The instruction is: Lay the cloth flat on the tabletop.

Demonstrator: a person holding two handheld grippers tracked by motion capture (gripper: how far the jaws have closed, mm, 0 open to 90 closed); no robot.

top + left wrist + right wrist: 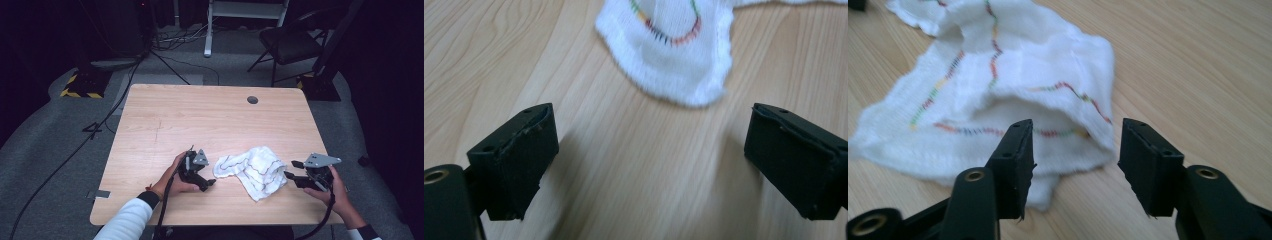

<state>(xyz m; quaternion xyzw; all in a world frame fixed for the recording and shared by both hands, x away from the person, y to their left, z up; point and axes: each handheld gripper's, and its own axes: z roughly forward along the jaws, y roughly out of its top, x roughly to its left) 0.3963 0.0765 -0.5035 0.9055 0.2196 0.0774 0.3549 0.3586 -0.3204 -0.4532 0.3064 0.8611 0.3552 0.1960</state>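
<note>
A white cloth (252,170) with thin colored stripes lies crumpled on the wooden table (200,120), near the front edge, between the two grippers.

The left gripper (202,181) is just beside the cloth's left corner. Its jaws stand wide apart with only bare wood between them. The corner of the cloth (674,55) sits a little ahead of them, not touching.

The right gripper (1075,155) points at the cloth's right side. Its jaws are partly open. A folded edge of the cloth (998,100) lies right in front of them, and the near fold seems to sit in the gap, but it is hard to tell if the pads touch it yet. It does not look pinched.

What could go wrong? The cloth is soft and bunched up. If the right jaws close now, they might catch two layers at once, so the cloth stays folded when pulled. They might also catch just a tiny bit of the edge, and it could slip out.

The left jaws could close on nothing if they do not move closer first. And if they push along the table, they could shove the corner away or bunch it up more.

The cloth is close to the table's front edge, so a hard tug could drag it off.
</note>
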